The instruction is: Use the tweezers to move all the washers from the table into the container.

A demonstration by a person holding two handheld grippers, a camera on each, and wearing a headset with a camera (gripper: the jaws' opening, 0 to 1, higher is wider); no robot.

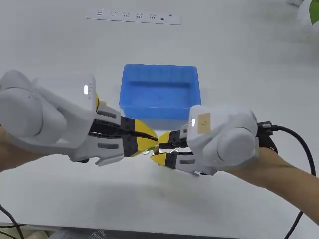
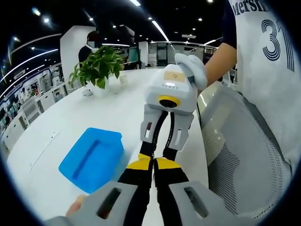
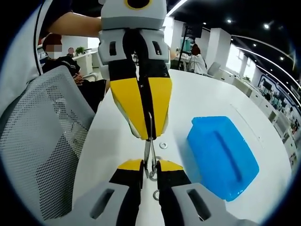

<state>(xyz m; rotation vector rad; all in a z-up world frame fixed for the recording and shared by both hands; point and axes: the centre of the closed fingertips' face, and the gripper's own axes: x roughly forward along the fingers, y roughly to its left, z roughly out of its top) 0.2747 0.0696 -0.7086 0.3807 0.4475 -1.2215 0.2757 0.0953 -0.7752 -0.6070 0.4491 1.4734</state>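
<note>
Brightly, evenly lit from ceiling strip lights [image 2: 160, 30], with washed-out glare across the white desk [image 1: 239, 50], faint soft shadows, slight overall softness and strong fisheye bending at edges.

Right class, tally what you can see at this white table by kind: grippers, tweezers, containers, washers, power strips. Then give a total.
left gripper and right gripper: 2
tweezers: 1
blue container: 1
washers: at least 2
power strip: 1
Total: at least 7

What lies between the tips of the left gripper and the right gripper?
The tweezers span that gap, as the right gripper view shows: one end sits in the jaws of the left gripper, the other in those of the right gripper.
</note>
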